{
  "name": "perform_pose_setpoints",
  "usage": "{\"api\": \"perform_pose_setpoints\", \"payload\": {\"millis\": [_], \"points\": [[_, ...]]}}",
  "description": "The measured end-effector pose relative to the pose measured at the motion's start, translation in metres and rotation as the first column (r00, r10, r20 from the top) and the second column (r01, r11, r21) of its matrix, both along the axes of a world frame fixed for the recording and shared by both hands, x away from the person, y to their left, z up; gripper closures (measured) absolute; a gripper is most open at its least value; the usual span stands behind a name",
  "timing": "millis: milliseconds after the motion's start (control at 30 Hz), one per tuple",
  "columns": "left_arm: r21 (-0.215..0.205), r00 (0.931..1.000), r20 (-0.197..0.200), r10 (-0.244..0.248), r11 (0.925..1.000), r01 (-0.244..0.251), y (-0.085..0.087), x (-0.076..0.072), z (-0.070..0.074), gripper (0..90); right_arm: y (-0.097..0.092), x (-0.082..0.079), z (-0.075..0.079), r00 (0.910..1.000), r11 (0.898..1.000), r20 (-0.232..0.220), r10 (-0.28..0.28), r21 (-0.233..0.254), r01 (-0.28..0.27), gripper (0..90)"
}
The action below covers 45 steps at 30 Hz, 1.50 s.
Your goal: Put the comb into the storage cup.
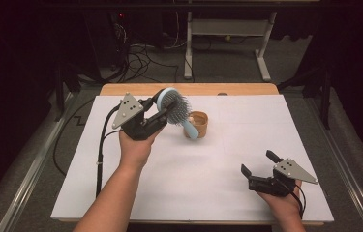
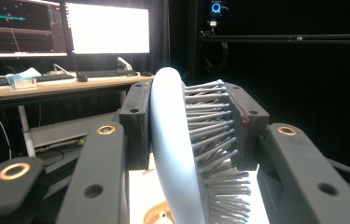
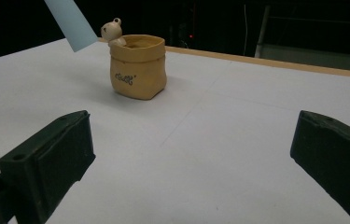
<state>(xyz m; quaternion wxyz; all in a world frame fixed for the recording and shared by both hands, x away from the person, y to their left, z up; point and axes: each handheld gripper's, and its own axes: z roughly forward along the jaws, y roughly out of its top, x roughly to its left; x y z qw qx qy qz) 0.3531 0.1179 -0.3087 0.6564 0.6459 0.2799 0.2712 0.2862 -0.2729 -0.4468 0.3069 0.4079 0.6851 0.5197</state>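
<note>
left gripper (image 1: 162, 107): clamped on head of the hairbrush (image 1: 176, 110), above table (image 1: 218, 193) | brush axis: tilted, handle pointing down toward the tan pot (image 1: 199, 123) | right gripper (image 1: 258, 164): jaws apart, holding nothing

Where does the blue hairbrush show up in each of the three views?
High view: the hairbrush sits upper centre, head clamped in the left claw, handle slanting down by the yellow pot.
Left gripper view: its head rises in the centre, bristles facing right.
Right gripper view: its handle tip enters top left.
Shared landmark: the yellow pot, also bottom centre.
</note>
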Motion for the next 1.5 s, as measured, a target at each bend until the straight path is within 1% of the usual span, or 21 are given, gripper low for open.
{"api": "perform_pose_setpoints", "payload": {"millis": [167, 267, 400, 500, 800, 1000, 1067, 1200, 1500], "points": [[-0.010, 1.0000, 0.005, -0.001, 0.9999, 0.001, -0.002, 0.005, 0.005, 58.4, -0.001, 0.000, 0.000, 1.0000, 1.000, 0.001, -0.002, 0.002, 0.002, 0.1], [-0.003, 0.9999, 0.012, 0.003, 1.0000, -0.003, -0.005, 0.008, 0.008, 58.4, 0.000, 0.000, 0.000, 1.0000, 1.000, 0.004, -0.002, 0.002, 0.002, 0.1], [0.000, 1.0000, 0.007, 0.003, 1.0000, -0.003, -0.010, 0.013, 0.010, 58.4, 0.000, 0.000, 0.000, 1.0000, 1.000, 0.004, -0.002, 0.005, 0.002, 0.1], [0.004, 0.9999, 0.014, 0.003, 1.0000, -0.003, -0.015, 0.015, 0.012, 58.4, 0.000, 0.000, 0.001, 1.0000, 1.000, 0.007, -0.001, 0.005, 0.001, 0.1], [0.015, 0.9996, 0.023, 0.016, 0.9998, -0.016, -0.022, 0.022, 0.019, 58.4, 0.000, -0.001, 0.002, 0.9999, 1.000, 0.011, 0.001, 0.009, -0.001, 0.1], [0.019, 0.9995, 0.018, 0.026, 0.9995, -0.027, -0.024, 0.029, 0.020, 58.4, 0.000, -0.001, 0.002, 1.0000, 1.000, 0.009, -0.001, 0.012, 0.001, 0.1], [0.026, 0.9994, 0.021, 0.029, 0.9992, -0.029, -0.026, 0.030, 0.020, 58.4, 0.000, -0.001, 0.002, 0.9999, 1.000, 0.011, 0.000, 0.011, 0.000, 0.1], [0.025, 0.9992, 0.022, 0.032, 0.9992, -0.032, -0.028, 0.034, 0.020, 58.4, 0.000, -0.001, 0.002, 1.0000, 1.000, 0.008, -0.001, 0.013, 0.001, 0.1], [0.033, 0.9987, 0.004, 0.052, 0.9981, -0.052, -0.033, 0.047, 0.015, 58.4, -0.001, 0.000, 0.002, 0.9999, 1.000, 0.011, 0.001, 0.015, -0.001, 0.1]]}}
